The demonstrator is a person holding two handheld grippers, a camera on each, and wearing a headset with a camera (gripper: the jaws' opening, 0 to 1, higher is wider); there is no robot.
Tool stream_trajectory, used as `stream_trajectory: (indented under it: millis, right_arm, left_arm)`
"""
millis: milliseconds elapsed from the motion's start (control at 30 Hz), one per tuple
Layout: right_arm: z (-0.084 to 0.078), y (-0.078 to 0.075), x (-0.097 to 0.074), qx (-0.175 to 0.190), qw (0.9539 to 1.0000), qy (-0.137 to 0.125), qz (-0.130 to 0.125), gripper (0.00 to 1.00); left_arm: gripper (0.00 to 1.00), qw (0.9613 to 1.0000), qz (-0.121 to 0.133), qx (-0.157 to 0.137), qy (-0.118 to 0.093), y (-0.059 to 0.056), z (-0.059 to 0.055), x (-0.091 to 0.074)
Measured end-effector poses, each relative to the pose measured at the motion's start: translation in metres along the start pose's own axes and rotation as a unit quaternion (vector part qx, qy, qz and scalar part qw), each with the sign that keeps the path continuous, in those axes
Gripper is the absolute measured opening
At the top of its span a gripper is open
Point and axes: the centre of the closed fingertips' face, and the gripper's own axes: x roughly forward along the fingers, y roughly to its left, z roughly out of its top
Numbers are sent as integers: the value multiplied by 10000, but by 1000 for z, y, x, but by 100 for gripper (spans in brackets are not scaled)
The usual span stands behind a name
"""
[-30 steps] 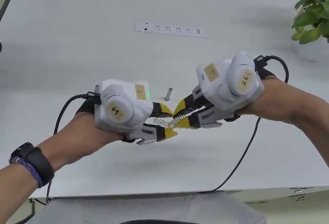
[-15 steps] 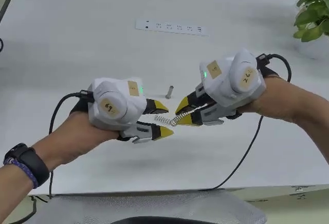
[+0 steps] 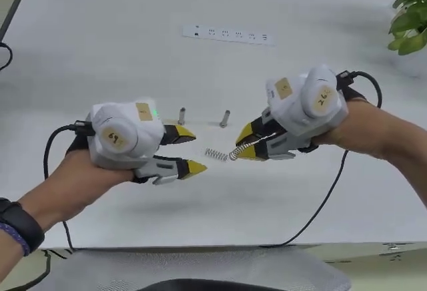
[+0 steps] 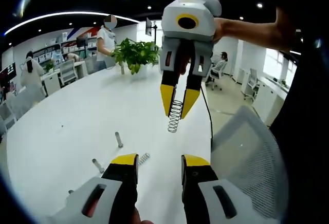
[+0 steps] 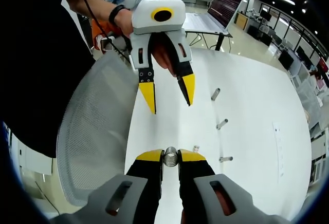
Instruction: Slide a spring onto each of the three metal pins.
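Table point(image 3: 100, 51): plain white and mostly bare, with a power strip point(image 3: 227, 35) lying at the far side, well clear of the work.
Left gripper point(image 3: 189, 149): jaws wide apart with nothing in them, hovering just above the table and pointing toward the other gripper. My guess is it's free so it can go grab a pin or steady the spring's loose end.
Metal pins point(image 5: 222, 124): three short ones in a row on the table, seemingly upright, just beyond the grippers. All look bare, so no spring is on any pin yet.
Loose spring point(image 3: 215, 153): lying flat on the table between the two grippers, near the pins, probably waiting its turn.
Right gripper point(image 3: 245, 143): jaws clamped on the held spring point(image 3: 235, 153) near one end, so most of the coil sticks out past the tips toward the left gripper. Makes sense, since an open end is what you need to slip it over a pin.
Plant point(image 3: 410, 17): off in the far right corner, out of the way.
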Motion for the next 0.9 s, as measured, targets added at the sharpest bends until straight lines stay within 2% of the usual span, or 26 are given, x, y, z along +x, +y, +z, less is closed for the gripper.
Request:
stream_trajectory:
  millis: [533,900]
  right_arm:
    - [-16,-24,8,156,9997,157,-114,9]
    - [-19,-41,14,266,9991,218,-245,9]
  left_arm:
    - [34,9979,512,-389,5,19,-16,-31]
    - [40,9954,758,-584,20,28,-27,-46]
